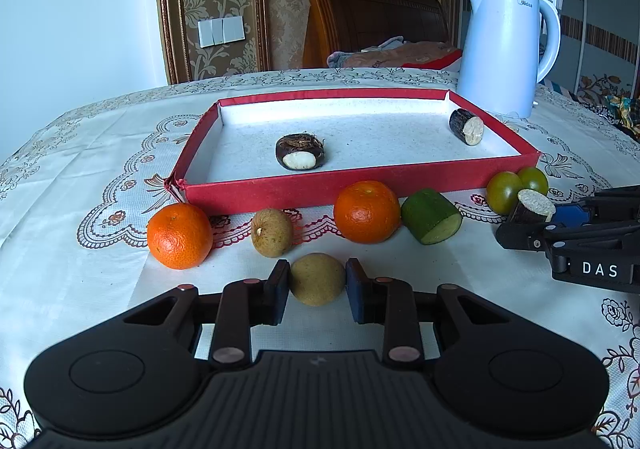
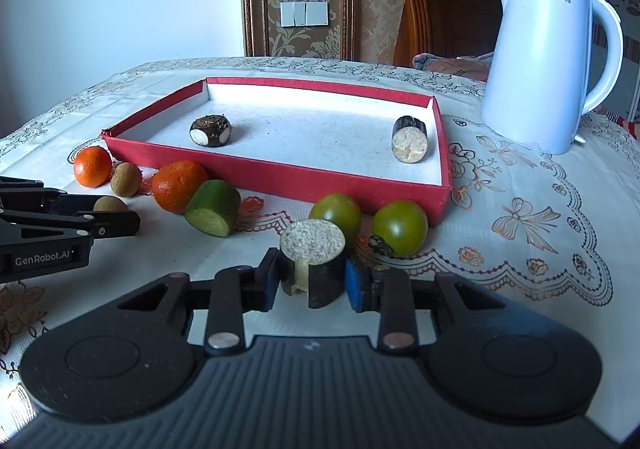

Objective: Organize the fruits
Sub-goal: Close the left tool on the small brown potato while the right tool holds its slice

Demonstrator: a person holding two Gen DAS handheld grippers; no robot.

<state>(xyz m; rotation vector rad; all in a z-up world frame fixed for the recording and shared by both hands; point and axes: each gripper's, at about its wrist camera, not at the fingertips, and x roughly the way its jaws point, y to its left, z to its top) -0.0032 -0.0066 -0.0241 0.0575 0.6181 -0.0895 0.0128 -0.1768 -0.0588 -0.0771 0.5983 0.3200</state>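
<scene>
Left tongs (image 1: 317,280) clamped on a longan (image 1: 316,278), right tongs (image 2: 308,275) clamped on a sugarcane piece (image 2: 313,263); both sit on the bench near the red tray (image 1: 280,191). My worry: the round longan squirts out on lifting, or clips the near rim.

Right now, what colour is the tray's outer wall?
Red, white inside; the tray shows best in the left wrist view.
</scene>
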